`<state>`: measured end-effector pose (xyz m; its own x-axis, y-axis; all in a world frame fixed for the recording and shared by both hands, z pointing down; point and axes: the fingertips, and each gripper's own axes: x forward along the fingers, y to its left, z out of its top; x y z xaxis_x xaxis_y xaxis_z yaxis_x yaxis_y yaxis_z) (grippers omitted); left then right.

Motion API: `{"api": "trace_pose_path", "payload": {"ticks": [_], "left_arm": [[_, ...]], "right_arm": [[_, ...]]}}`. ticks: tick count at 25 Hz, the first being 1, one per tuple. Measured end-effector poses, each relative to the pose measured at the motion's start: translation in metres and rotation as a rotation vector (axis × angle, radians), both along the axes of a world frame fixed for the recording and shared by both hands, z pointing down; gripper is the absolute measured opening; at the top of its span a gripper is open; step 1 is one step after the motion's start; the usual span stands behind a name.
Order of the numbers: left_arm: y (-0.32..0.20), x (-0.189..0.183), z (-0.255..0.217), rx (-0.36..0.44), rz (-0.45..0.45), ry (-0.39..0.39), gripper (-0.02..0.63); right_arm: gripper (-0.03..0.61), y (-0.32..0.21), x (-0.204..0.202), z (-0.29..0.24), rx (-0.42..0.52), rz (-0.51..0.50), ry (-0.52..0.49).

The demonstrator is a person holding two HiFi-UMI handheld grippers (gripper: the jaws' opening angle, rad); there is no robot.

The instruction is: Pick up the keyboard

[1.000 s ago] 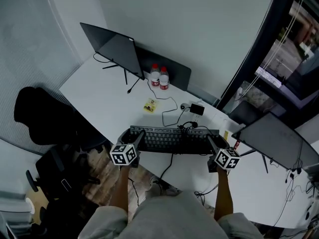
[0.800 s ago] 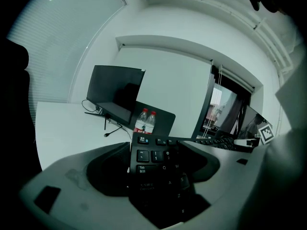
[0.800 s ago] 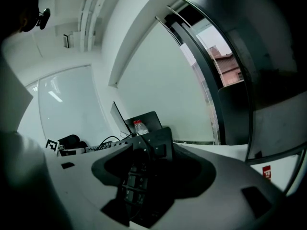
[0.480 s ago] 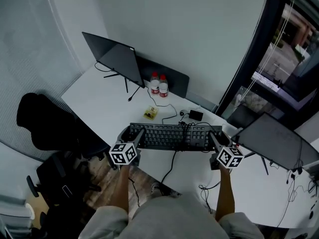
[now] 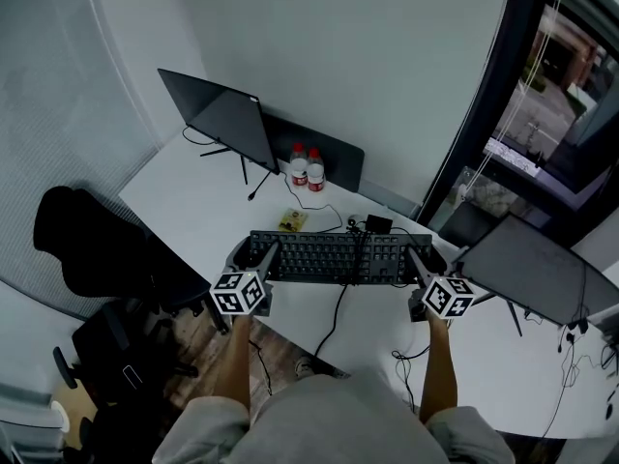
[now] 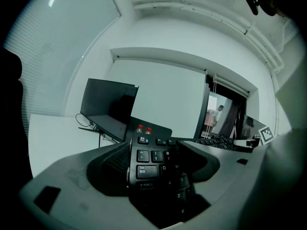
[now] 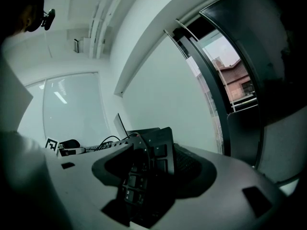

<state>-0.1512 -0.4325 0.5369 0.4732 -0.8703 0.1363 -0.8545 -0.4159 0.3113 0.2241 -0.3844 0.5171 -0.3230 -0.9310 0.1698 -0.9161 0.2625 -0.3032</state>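
Observation:
A black keyboard [image 5: 334, 257] hangs level above the white desk [image 5: 203, 201], held by both ends. My left gripper [image 5: 259, 255] is shut on its left end, where keys [image 6: 149, 162] sit between the jaws. At the other end my right gripper [image 5: 416, 259] is shut on the keyboard [image 7: 152, 169], its number keys filling the jaws. A cable [image 5: 335, 322] drops from the keyboard's middle toward the desk's front edge.
A dark monitor [image 5: 221, 114] stands at the back left, with two red-capped bottles [image 5: 307, 166] beside it. A second monitor [image 5: 537, 274] is at the right. A yellow packet [image 5: 290, 221] and a small black device [image 5: 377, 224] lie behind the keyboard. A black chair [image 5: 87, 245] stands left of the desk.
The keyboard has risen off the desk and moved away from me with both grippers shut on its ends. The view has shifted slightly.

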Motion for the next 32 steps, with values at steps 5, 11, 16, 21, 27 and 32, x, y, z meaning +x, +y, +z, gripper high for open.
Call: {"api": "trace_pose_path", "payload": {"ticks": [5,11,16,21,27,32], "left_arm": [[-0.005,0.000,-0.005,0.008,0.002,0.000,0.293],[-0.010,0.001,-0.007,0.014,0.008,0.001,0.293],[-0.011,0.002,-0.006,0.010,0.014,0.001,0.293],[-0.013,0.002,-0.003,0.005,0.014,0.001,0.293],[-0.012,0.002,0.000,-0.004,0.013,0.000,0.293],[-0.012,0.002,0.003,-0.013,0.013,0.001,0.293]], "right_arm": [[0.250,-0.003,0.000,-0.003,0.009,0.003,0.001],[0.248,-0.006,0.001,-0.005,0.016,0.008,-0.002],[0.247,-0.005,0.002,-0.002,0.011,0.012,-0.001],[0.247,-0.006,0.002,0.000,0.008,0.011,-0.004],[0.247,-0.006,0.002,0.004,0.000,0.013,-0.004],[0.247,-0.007,0.002,0.005,-0.008,0.009,-0.002]]}}
